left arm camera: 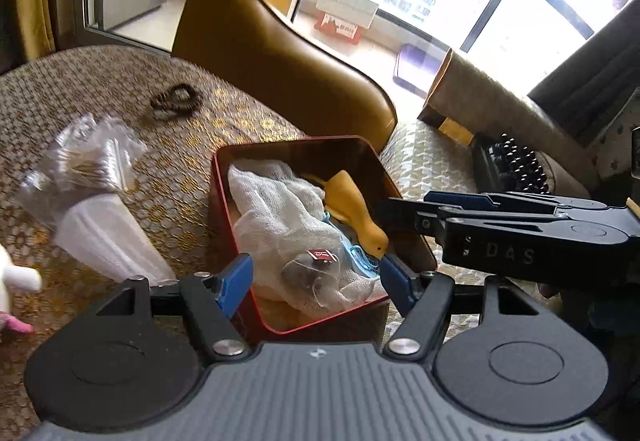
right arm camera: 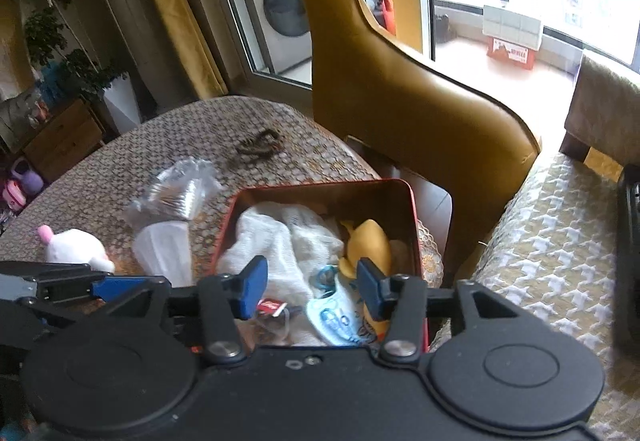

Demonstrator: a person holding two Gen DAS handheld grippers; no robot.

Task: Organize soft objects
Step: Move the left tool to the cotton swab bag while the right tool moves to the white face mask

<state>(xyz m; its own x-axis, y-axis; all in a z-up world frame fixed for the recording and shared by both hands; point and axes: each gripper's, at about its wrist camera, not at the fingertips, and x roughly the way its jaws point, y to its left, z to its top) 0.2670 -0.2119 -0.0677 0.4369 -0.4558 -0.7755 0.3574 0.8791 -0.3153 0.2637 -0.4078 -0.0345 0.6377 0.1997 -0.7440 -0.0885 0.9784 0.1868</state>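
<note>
A red tin box (left arm camera: 224,209) (right arm camera: 412,217) stands on the patterned table. In it lie a white gauze cloth (left arm camera: 276,209) (right arm camera: 280,241), a yellow soft duck (left arm camera: 352,209) (right arm camera: 370,245), a tea bag with a red tag (left arm camera: 316,265) (right arm camera: 272,307) and a blue-printed mask (right arm camera: 332,315). My left gripper (left arm camera: 314,277) is open and empty just above the box's near end. My right gripper (right arm camera: 310,291) is open and empty over the box's near part; it shows from the side in the left wrist view (left arm camera: 400,215). A white and pink plush toy (right arm camera: 76,247) (left arm camera: 12,277) lies left of the box.
A white folded mask (left arm camera: 108,237) (right arm camera: 164,249) and a crumpled clear plastic bag (left arm camera: 88,157) (right arm camera: 180,185) lie left of the box. A dark beaded bracelet (left arm camera: 176,103) (right arm camera: 260,145) lies farther back. A tan chair back (left arm camera: 280,53) (right arm camera: 400,89) stands behind the table.
</note>
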